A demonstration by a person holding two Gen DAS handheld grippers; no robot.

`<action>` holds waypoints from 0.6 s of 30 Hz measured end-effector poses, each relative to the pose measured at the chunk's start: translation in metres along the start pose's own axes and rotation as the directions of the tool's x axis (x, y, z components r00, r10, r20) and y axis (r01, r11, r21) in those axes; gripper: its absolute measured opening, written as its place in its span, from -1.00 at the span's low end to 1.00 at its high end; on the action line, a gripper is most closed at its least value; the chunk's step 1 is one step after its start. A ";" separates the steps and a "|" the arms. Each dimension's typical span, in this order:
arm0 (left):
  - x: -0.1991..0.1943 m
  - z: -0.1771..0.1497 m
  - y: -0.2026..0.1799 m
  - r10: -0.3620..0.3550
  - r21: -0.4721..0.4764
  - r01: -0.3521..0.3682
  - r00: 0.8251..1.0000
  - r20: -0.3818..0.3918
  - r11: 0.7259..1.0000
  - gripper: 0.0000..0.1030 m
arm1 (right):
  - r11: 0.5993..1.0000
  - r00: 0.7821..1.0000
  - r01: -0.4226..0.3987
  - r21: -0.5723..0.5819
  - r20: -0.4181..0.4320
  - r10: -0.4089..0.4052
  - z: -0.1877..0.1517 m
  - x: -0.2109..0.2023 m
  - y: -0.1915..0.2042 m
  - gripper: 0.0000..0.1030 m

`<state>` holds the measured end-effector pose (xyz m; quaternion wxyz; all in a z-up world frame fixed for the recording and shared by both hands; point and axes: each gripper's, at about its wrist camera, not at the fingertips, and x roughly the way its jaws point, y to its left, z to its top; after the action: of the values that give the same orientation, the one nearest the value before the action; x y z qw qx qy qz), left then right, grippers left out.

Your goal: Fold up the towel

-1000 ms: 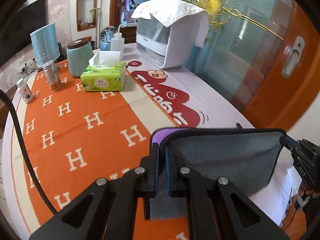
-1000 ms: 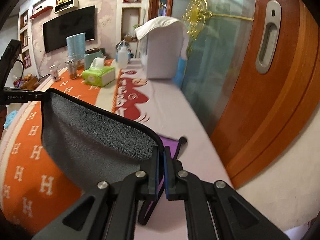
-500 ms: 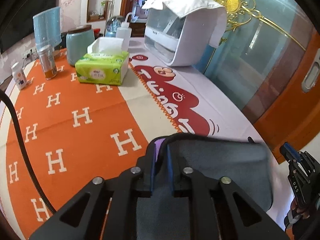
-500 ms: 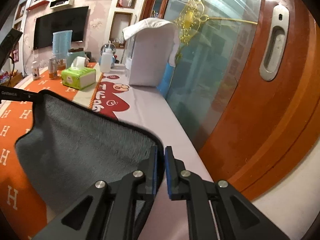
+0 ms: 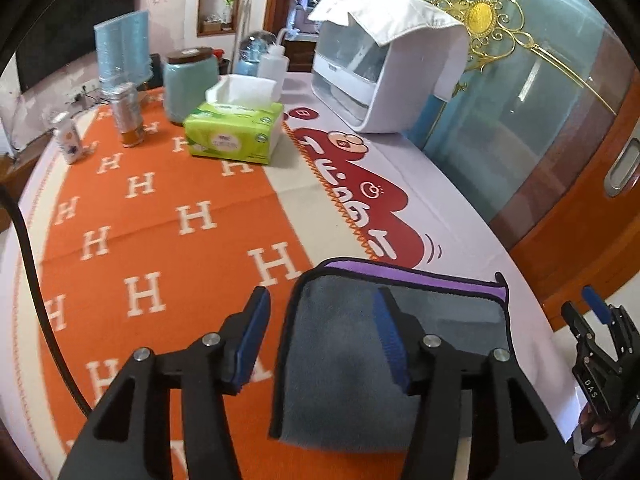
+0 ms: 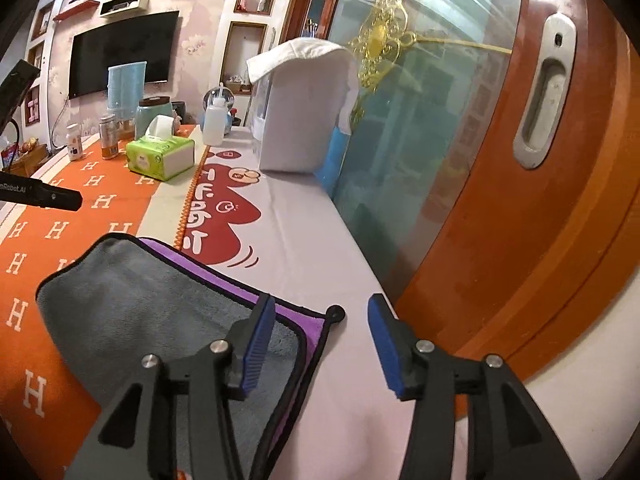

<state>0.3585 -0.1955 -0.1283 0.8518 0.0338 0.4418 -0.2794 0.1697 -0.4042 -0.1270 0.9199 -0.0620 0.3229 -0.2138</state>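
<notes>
Lying folded on the table, the towel [image 5: 360, 360] is straddled by the wide-open, empty left gripper [image 5: 320, 336]; the right gripper [image 6: 320, 344], equally spread and empty, is parked at its right edge.

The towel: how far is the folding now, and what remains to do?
One fold looks done: the towel lies on the table, grey layer over purple, far edges nearly matched. Nothing is in hand: the left gripper and the right gripper are both open. Whether another fold is needed, I cannot tell; if so, the towel must be gripped anew.
</notes>
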 end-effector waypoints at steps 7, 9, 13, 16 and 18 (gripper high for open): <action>-0.064 -0.015 0.006 0.075 -0.006 -0.075 0.996 0.044 0.997 0.02 | 1.000 0.998 -0.016 -0.001 0.060 0.016 0.007 -0.041 0.009 0.15; -0.088 -0.021 0.008 0.091 -0.007 -0.091 0.994 0.062 0.996 0.04 | 1.000 0.997 -0.027 -0.010 0.077 0.028 0.009 -0.055 0.014 0.19; -0.135 -0.040 0.015 0.104 -0.033 -0.102 0.990 0.092 0.994 0.16 | 0.999 0.993 -0.042 -0.013 0.114 0.044 0.010 -0.089 0.024 0.29; -0.167 -0.055 0.019 0.127 -0.052 -0.122 0.987 0.099 0.991 0.18 | 0.998 0.989 -0.059 -0.020 0.137 0.061 0.006 -0.116 0.034 0.32; -0.189 -0.069 0.021 0.138 -0.054 -0.132 0.985 0.109 0.990 0.20 | 0.997 0.987 -0.071 -0.028 0.144 0.075 0.003 -0.133 0.041 0.33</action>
<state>0.2328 -0.0725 -0.0280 0.8928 0.0282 0.3964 -0.2121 0.0933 -0.3098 -0.0593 0.9473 -0.0758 0.2598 -0.1713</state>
